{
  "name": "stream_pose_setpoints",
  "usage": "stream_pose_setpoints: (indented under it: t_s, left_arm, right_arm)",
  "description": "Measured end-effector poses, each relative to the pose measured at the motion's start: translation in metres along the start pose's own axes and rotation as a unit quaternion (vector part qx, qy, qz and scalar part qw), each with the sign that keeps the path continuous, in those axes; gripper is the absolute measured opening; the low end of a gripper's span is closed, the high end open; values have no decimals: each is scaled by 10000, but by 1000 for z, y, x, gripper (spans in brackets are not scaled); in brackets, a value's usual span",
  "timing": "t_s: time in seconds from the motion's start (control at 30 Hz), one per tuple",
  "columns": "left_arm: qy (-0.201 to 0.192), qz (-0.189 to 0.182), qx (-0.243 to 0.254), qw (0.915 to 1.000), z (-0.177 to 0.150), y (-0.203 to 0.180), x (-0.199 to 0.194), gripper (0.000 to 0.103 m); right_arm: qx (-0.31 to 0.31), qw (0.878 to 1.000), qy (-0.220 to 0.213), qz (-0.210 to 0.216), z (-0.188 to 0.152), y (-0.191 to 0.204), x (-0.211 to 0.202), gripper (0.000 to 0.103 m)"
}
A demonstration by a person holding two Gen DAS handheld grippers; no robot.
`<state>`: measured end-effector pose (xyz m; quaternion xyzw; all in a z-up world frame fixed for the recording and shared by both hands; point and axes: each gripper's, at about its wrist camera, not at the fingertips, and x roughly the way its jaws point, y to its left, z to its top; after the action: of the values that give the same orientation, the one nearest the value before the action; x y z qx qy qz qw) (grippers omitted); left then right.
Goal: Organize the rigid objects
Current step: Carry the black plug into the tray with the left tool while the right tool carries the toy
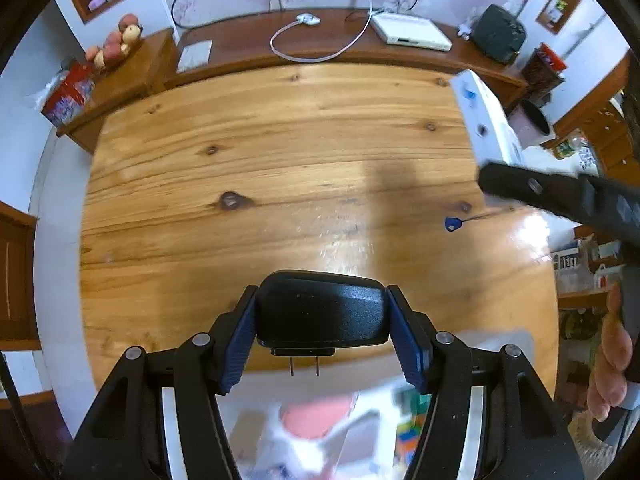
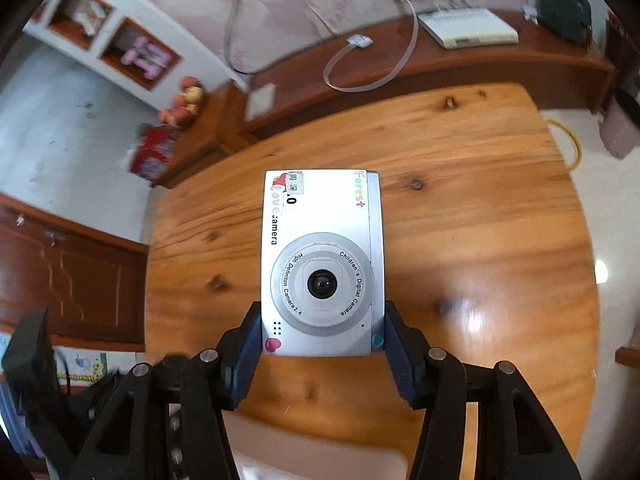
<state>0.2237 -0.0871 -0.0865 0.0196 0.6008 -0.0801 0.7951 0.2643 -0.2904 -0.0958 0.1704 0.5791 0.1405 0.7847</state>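
Note:
My left gripper (image 1: 322, 298) is shut on a black plug adapter (image 1: 320, 308); its blue pads press on both sides and two metal prongs point back toward me. It hangs above the near edge of the wooden table (image 1: 280, 140). My right gripper (image 2: 322, 312) is shut on the lower end of a white children's digital camera (image 2: 322, 260), which has its lens facing up and is held over the table (image 2: 480, 220). In the left wrist view the same camera (image 1: 486, 120) and one black finger (image 1: 520, 188) show at the right. A hand (image 1: 612, 360) holds that gripper.
A small blue pick on a thin stick (image 1: 454, 223) lies on the table's right part. Behind the table, a dark sideboard (image 1: 248, 46) carries a white box (image 1: 412, 32), a white cable (image 1: 312, 54) and a black bag (image 1: 498, 32). A pink stool (image 1: 316, 416) stands below the near edge.

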Motion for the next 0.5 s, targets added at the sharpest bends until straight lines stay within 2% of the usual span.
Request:
stream_pose_setpoints:
  t_s: [0.23,0.5]
  left_arm:
    - [-333,-65,221,9992,-49,16,-50,65]
    - [-664,-88,365,9971,-113,18,-71,65]
  right_arm:
    - [-600,9974,-388,124,-85,42,-74,57]
    - [-923,9937,-636,81,-193,71,-108,57]
